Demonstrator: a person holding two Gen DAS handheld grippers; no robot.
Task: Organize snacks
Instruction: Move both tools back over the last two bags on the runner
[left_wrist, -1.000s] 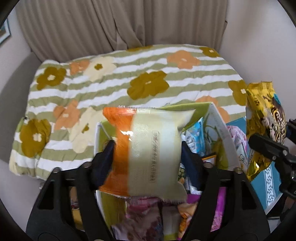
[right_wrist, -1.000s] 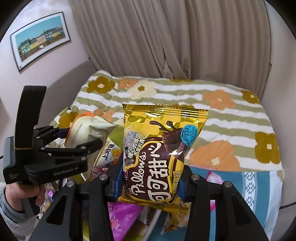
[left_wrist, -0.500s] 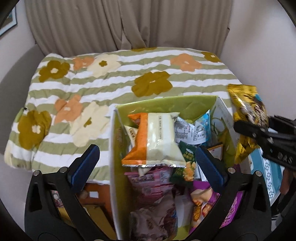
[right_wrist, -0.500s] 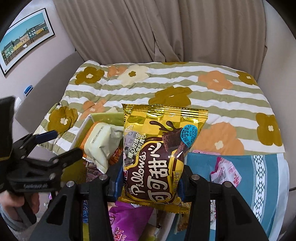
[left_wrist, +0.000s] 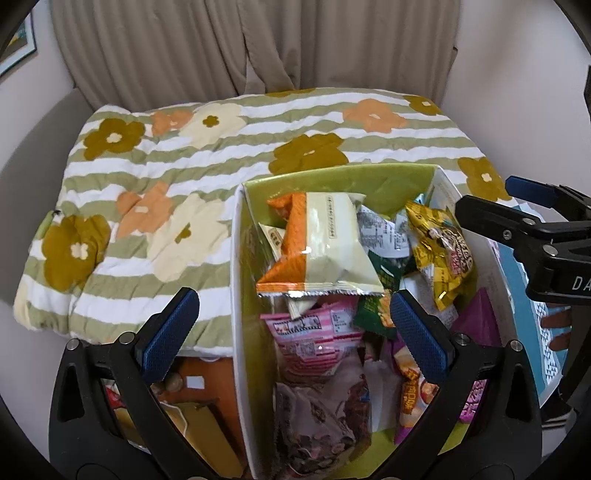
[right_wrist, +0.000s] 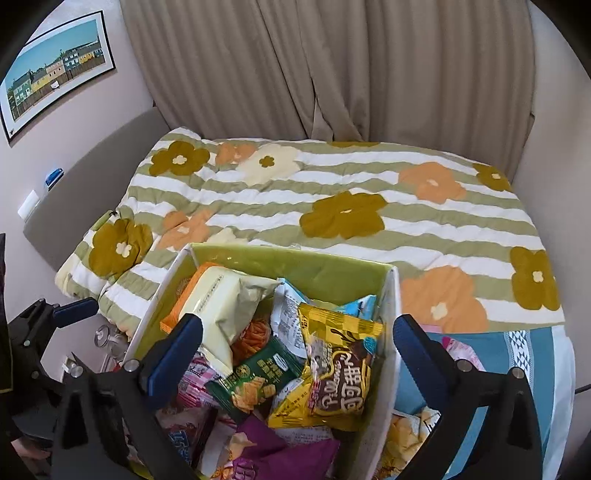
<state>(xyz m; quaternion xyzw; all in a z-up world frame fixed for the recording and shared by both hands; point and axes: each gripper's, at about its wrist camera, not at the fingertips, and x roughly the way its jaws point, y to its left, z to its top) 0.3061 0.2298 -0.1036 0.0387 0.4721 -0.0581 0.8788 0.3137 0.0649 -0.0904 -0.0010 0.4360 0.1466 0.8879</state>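
Both my grippers hover over the green-lined box (right_wrist: 295, 264), fingers spread wide, nothing held: left gripper (left_wrist: 295, 332), right gripper (right_wrist: 297, 349). Orange-cream snack pack (left_wrist: 321, 243) and gold Pillows bag (right_wrist: 341, 365) lie inside on the snack pile.

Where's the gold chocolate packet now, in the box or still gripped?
In the box. The gold packet lies on the other snacks, and the right tool is open above it, pads touching nothing.
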